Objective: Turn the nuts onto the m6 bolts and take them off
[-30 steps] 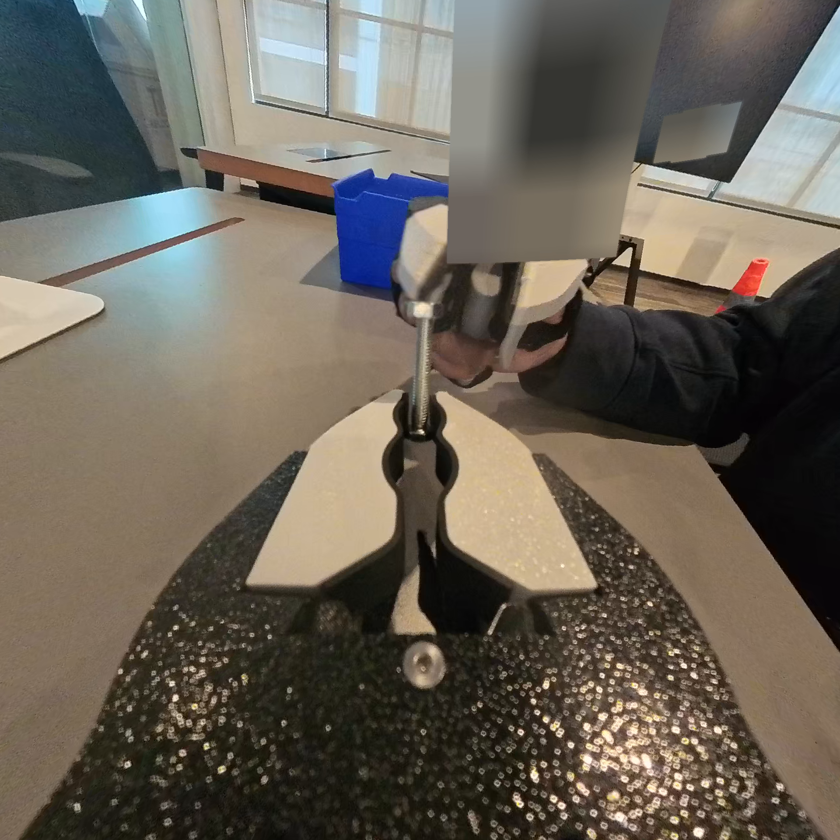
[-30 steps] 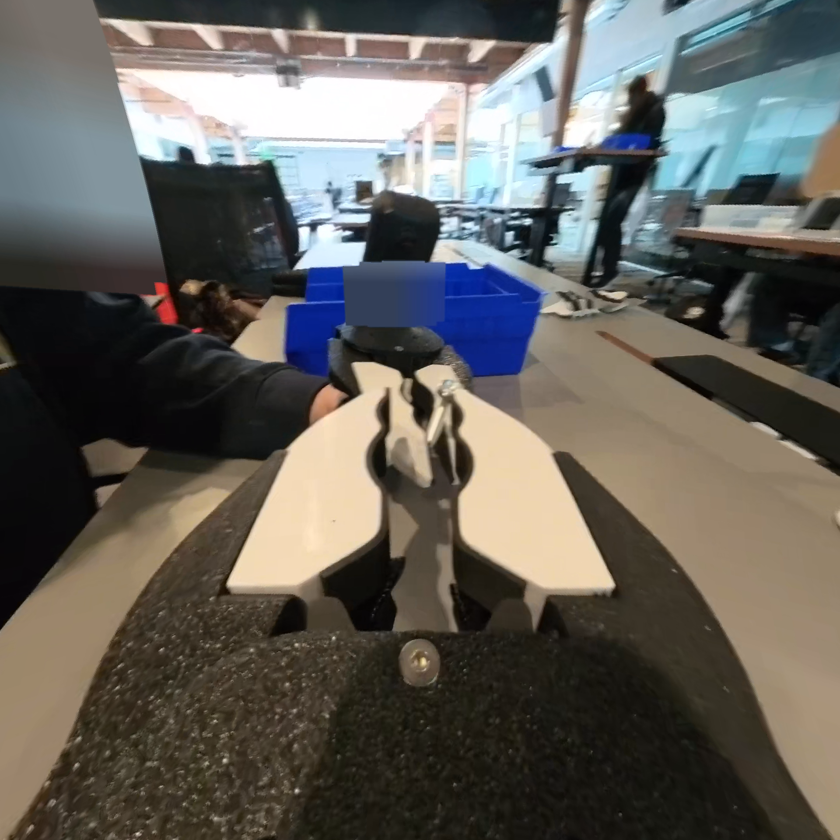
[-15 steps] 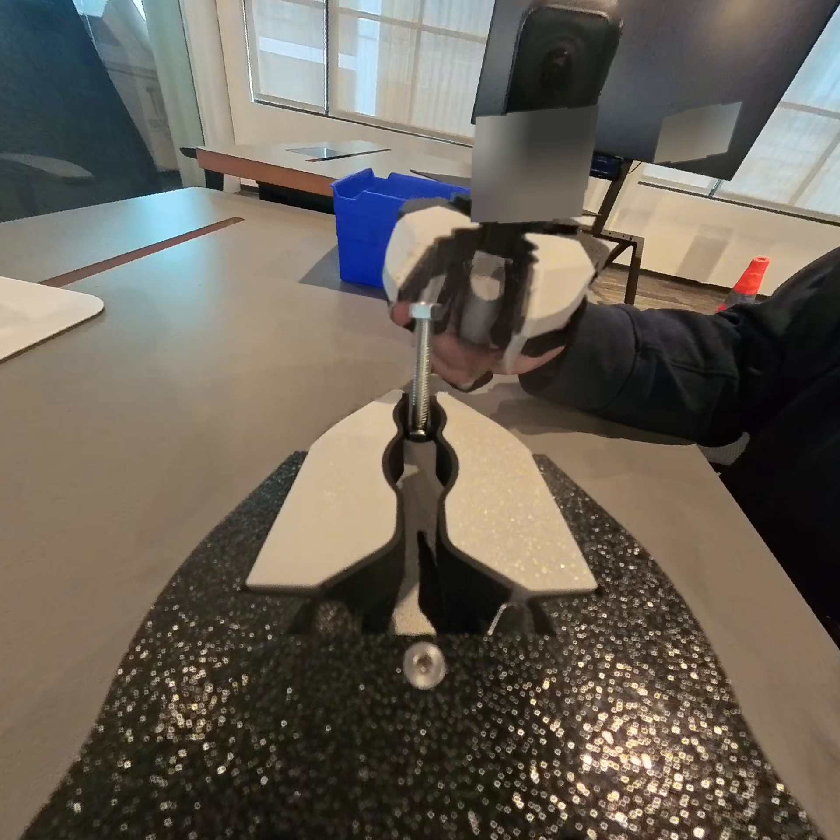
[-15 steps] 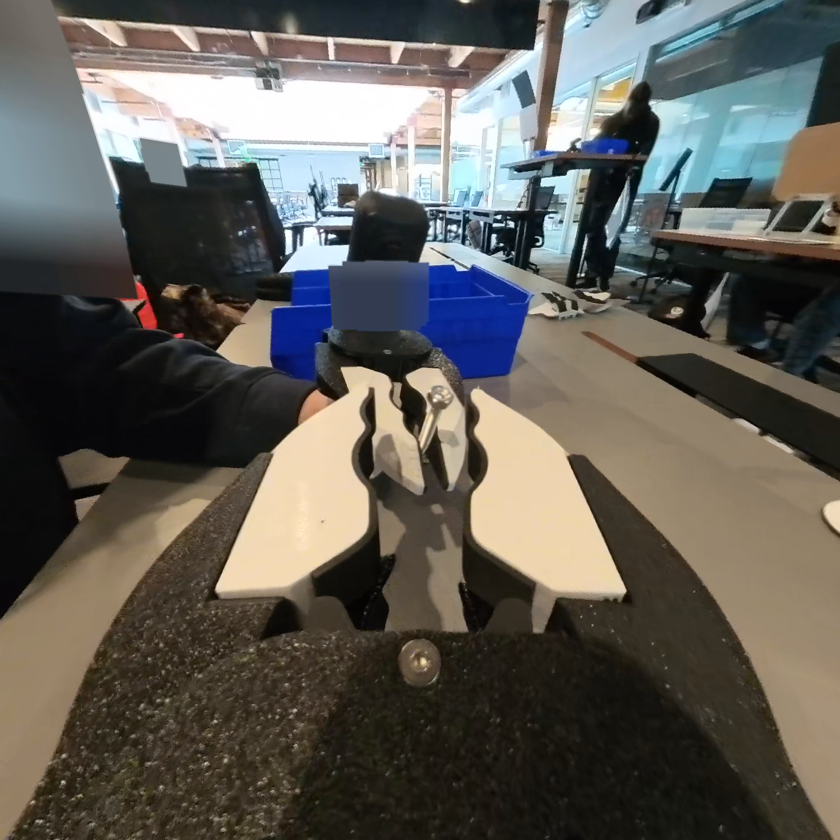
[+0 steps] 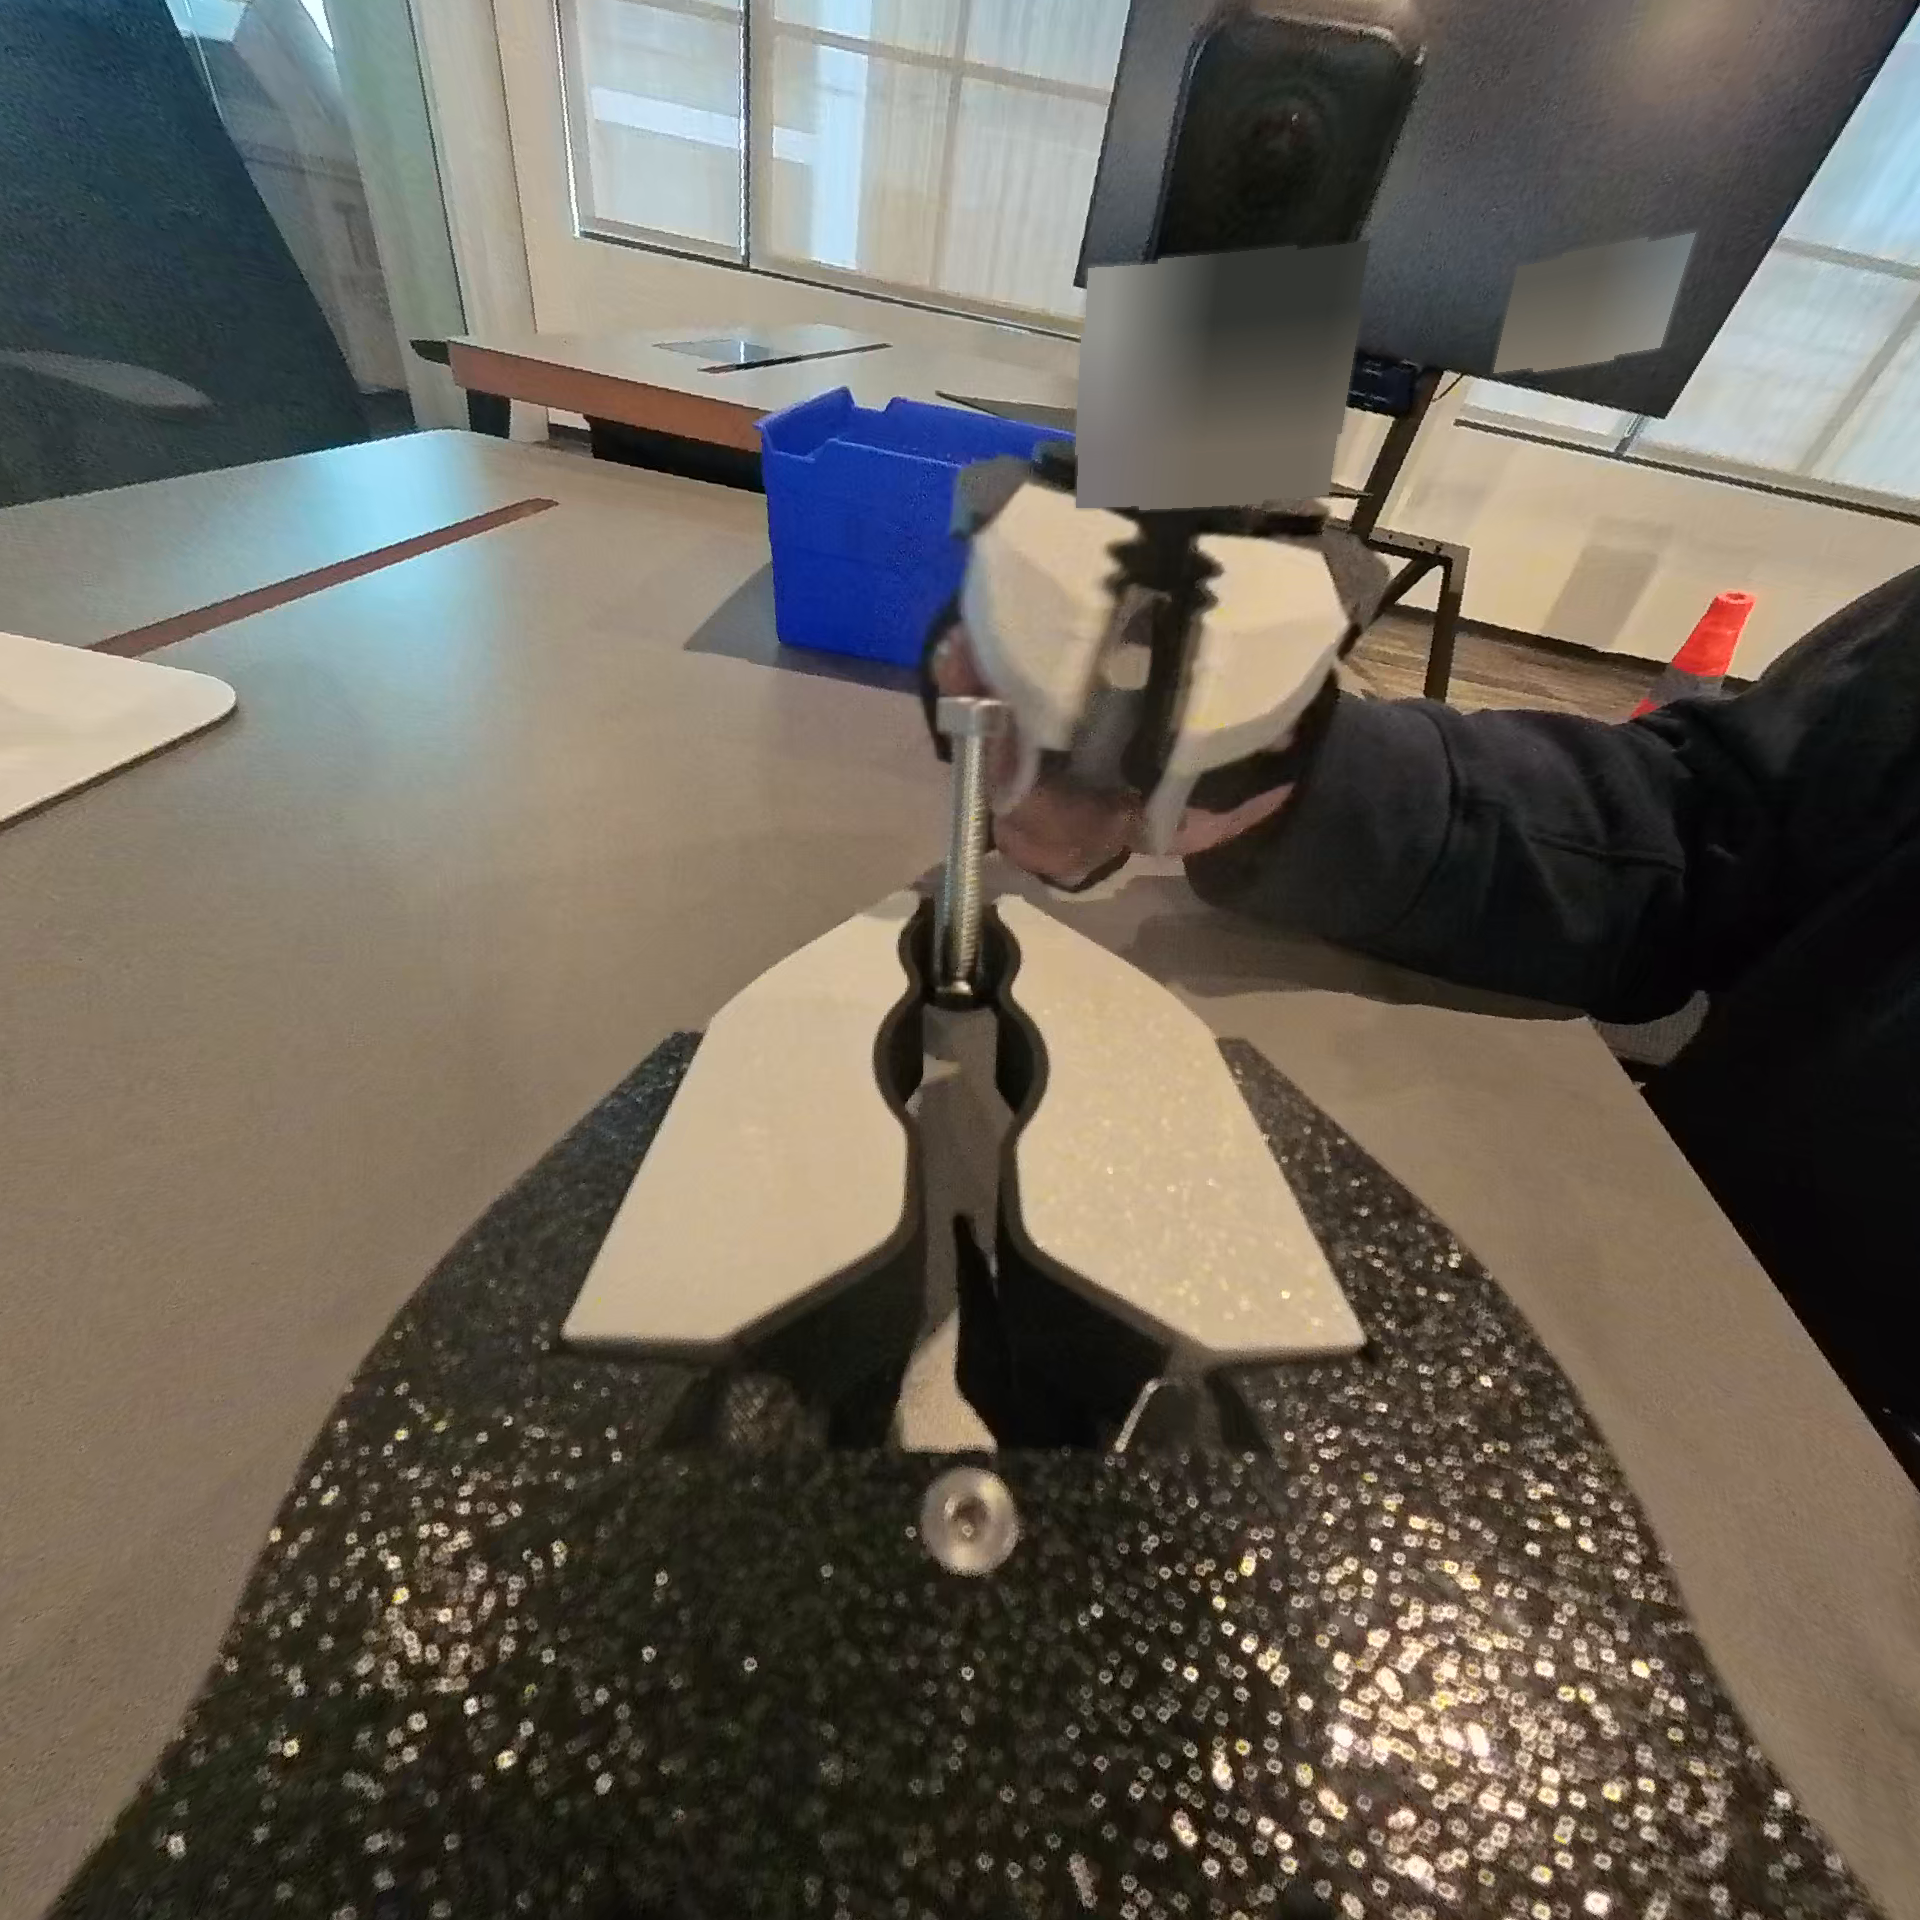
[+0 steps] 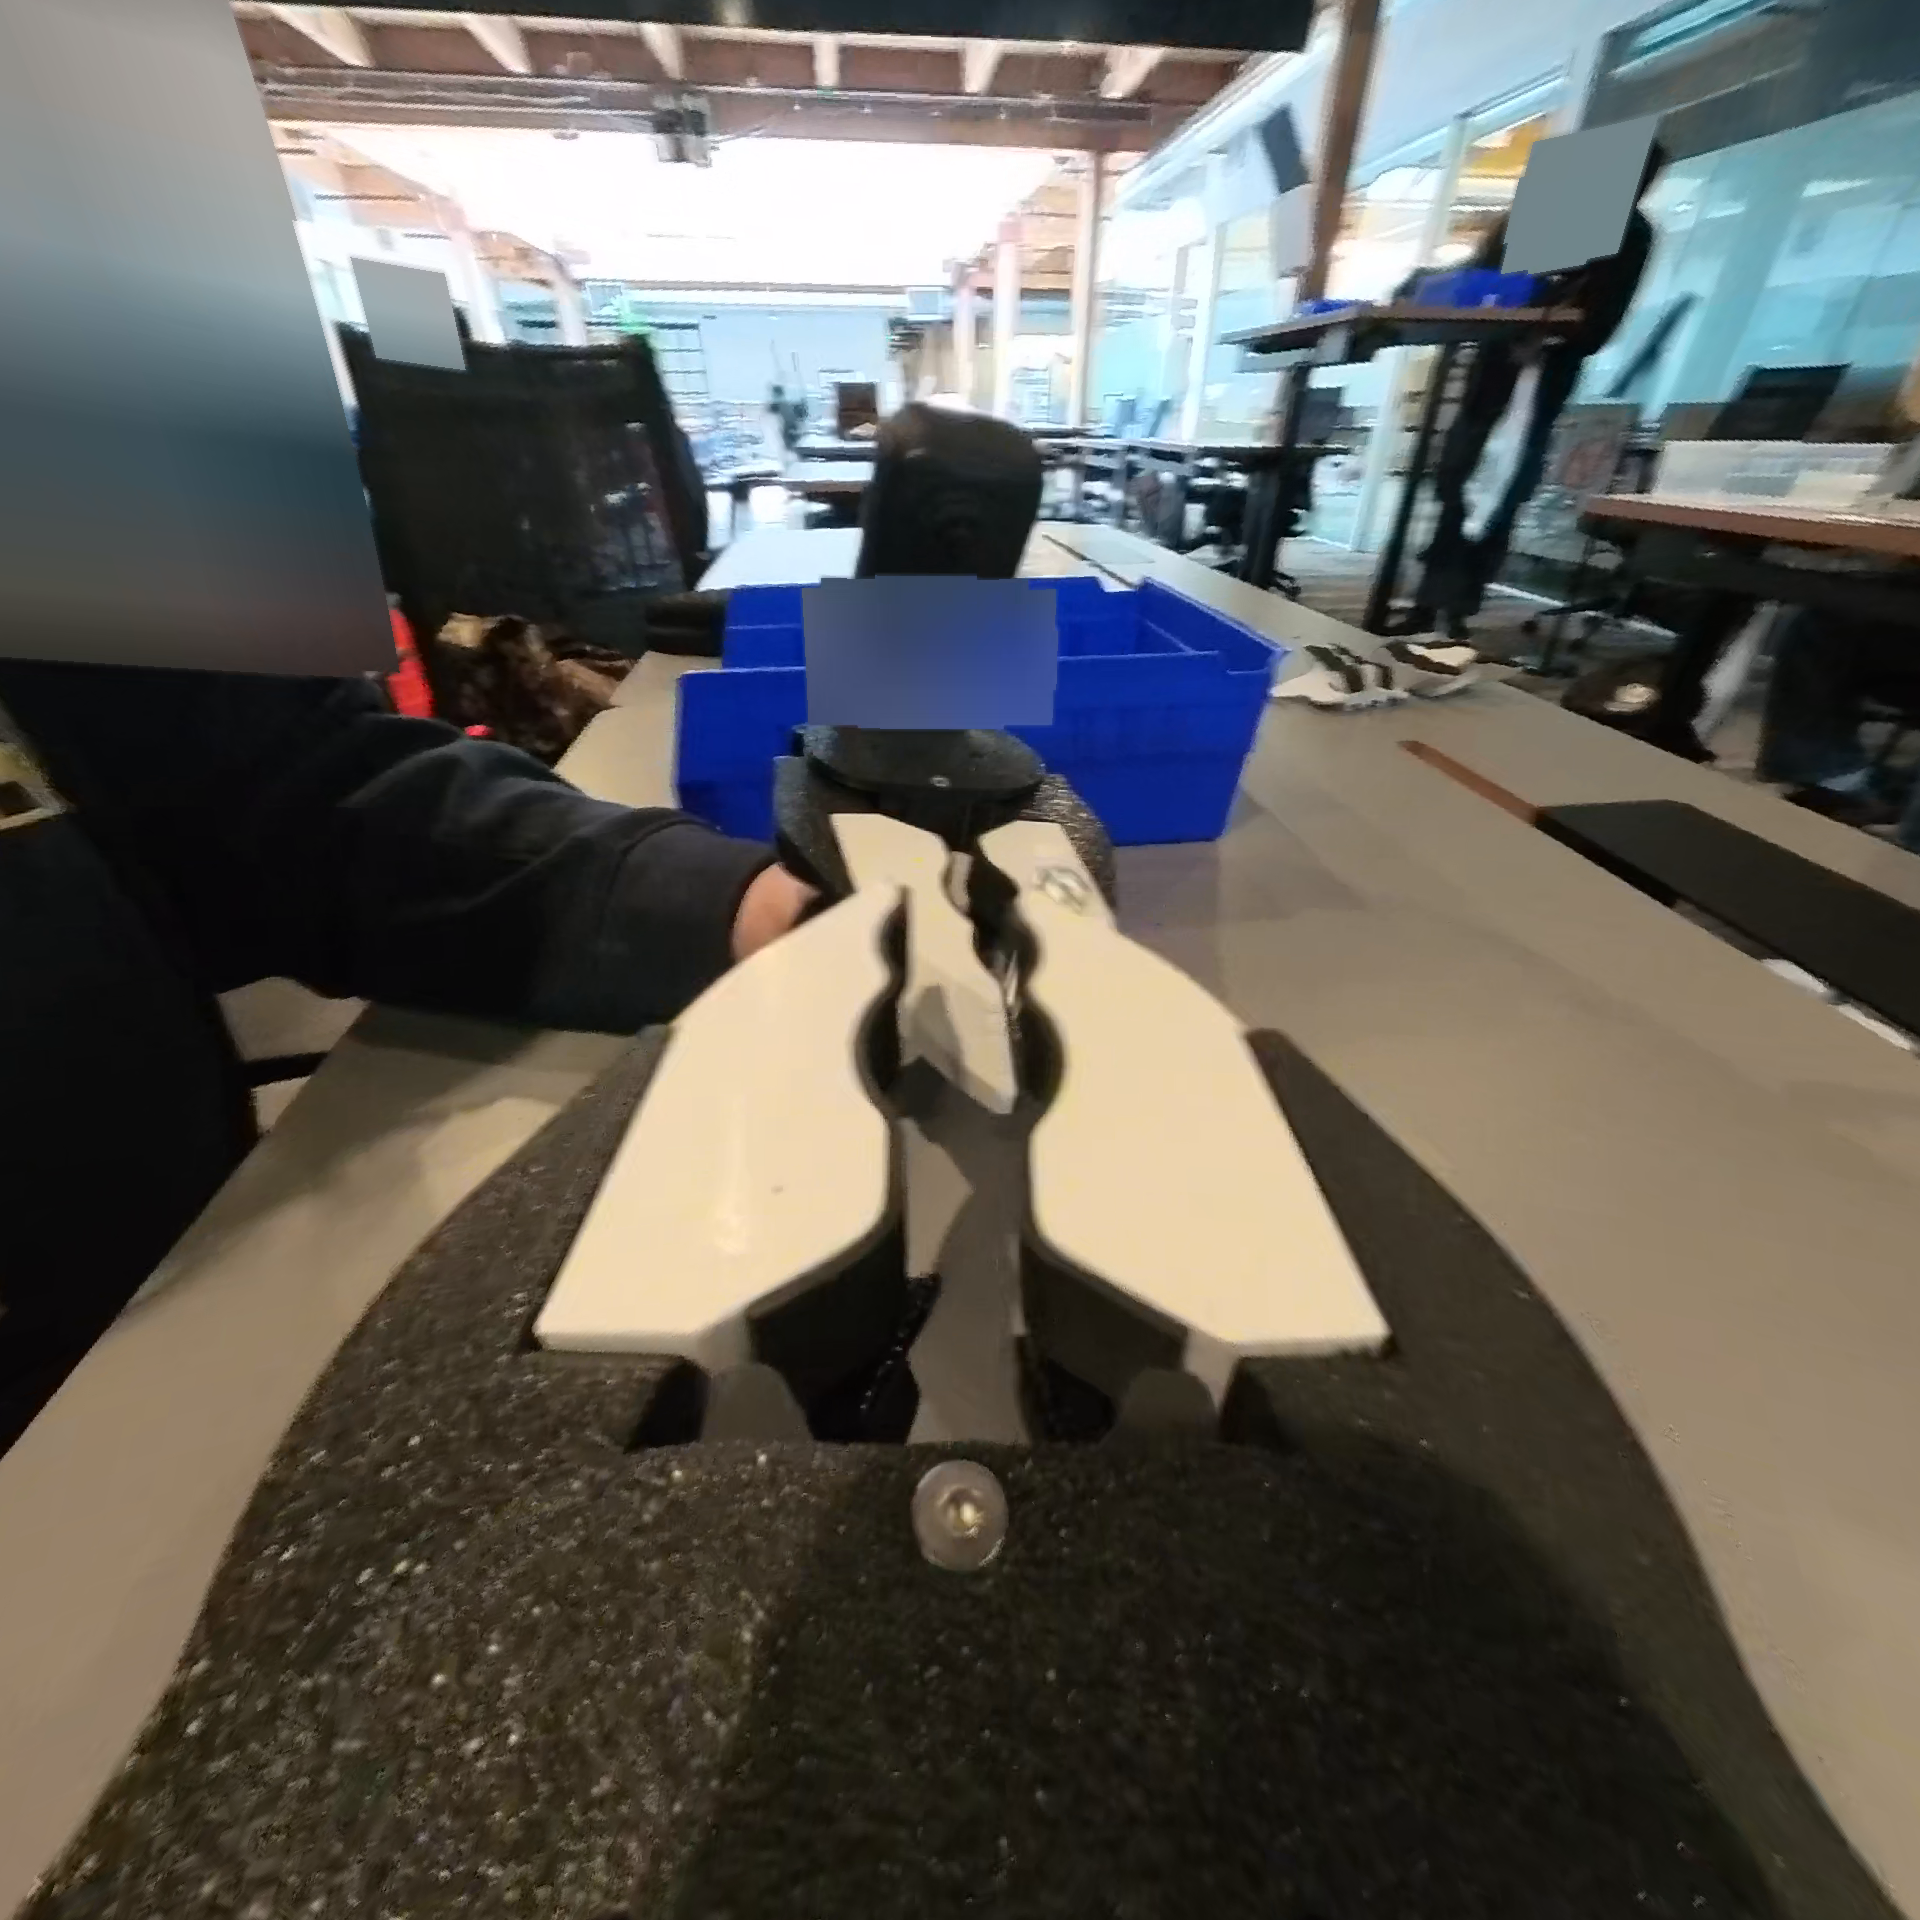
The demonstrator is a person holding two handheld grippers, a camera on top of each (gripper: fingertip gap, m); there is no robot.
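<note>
The left gripper (image 5: pixel 961 961) is closed on the lower end of a threaded bolt (image 5: pixel 966 831), which stands upright above the grey table (image 5: pixel 416 831) with its head uppermost. The right gripper (image 5: pixel 1081 738) sits just right of the bolt head, fingers narrow; whether it grips anything I cannot tell. A blue bin (image 5: pixel 862 530) stands farther back.

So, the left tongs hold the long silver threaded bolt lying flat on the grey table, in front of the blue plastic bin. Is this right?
Not quite. In the left wrist view the left tongs hold the long silver threaded bolt upright, head on top, above the grey table, not lying flat on it. The rest holds: the blue plastic bin stands behind it.
</note>
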